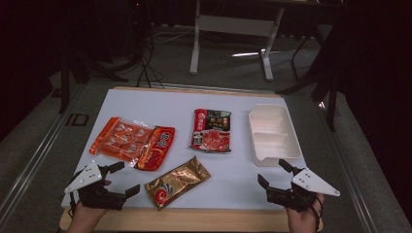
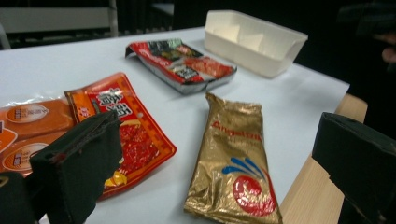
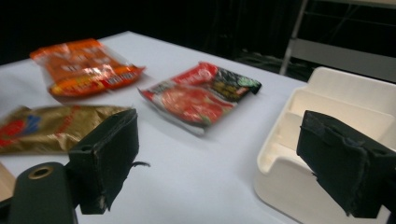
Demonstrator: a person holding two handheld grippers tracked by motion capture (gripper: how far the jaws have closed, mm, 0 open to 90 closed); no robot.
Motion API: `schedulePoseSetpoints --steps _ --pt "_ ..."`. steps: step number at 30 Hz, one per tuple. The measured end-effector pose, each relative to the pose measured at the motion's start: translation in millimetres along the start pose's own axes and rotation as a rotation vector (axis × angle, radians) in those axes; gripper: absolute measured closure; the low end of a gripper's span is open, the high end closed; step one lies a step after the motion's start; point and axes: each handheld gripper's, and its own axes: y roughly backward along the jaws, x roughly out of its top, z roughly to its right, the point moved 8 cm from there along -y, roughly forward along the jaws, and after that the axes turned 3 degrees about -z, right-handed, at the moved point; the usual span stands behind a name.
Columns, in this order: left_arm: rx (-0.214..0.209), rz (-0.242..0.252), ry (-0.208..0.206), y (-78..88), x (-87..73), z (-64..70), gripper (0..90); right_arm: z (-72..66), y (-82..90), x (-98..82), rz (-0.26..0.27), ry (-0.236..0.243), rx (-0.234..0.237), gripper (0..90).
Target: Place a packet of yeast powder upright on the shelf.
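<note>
Both grippers sit at the near table edge, each held in a hand. Left gripper [image 1: 122, 178]: jaws spread wide, holding nothing, just left of the gold packet [image 1: 177, 181]. Right gripper [image 1: 272, 173]: jaws likewise wide apart and empty, just short of the white tray [image 1: 254, 130], not touching it. In the left gripper view the gold packet [image 2: 235, 164] lies flat between the two jaws, near the table edge. Farther back at left, an orange pack [image 1: 121, 138] lies with a red pouch [image 1: 156, 148] overlapping its right end. At centre, a red-and-black packet [image 1: 211, 130] lies beside the tray, apart from it. The tray is two-compartment, on the right of the table [image 1: 145, 104].
</note>
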Motion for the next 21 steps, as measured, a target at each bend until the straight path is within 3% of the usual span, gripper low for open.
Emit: schedulePoseSetpoints --steps 3,7,11,12,14,16,17,20,21 --pt "0.007 0.016 -0.028 2.5 8.8 2.6 1.5 -1.5 2.3 0.3 0.007 0.006 0.007 12.6" --pt "-0.007 0.027 -0.012 4.4 19.2 5.8 1.5 -4.3 3.3 3.0 0.009 0.021 -0.008 12.6" --pt "0.002 0.038 -0.029 4.5 31.6 6.6 1.5 -5.2 4.7 3.6 0.003 0.013 -0.024 12.6" --pt "0.015 0.035 -0.042 3.4 35.1 5.6 1.5 -6.5 4.8 4.6 0.003 0.014 -0.018 12.6" --pt "-0.003 0.03 -0.029 -1.1 41.7 5.1 1.5 -8.5 5.6 6.8 0.003 0.028 -0.026 12.9" --pt "0.006 0.002 -0.064 -7.4 47.5 6.2 1.5 -11.7 6.3 9.7 0.013 0.033 -0.016 13.0" --pt "0.006 0.012 -0.064 -9.9 51.7 6.8 1.5 -13.2 6.3 10.5 0.01 0.026 -0.005 13.1" --pt "-0.012 0.019 -0.066 -19.3 60.6 8.0 2.4 -16.8 6.2 11.2 0.012 0.028 0.014 13.2" --pt "-0.039 0.009 -0.053 -23.5 62.1 9.4 2.4 -17.8 5.9 10.7 0.009 0.04 0.016 13.2"
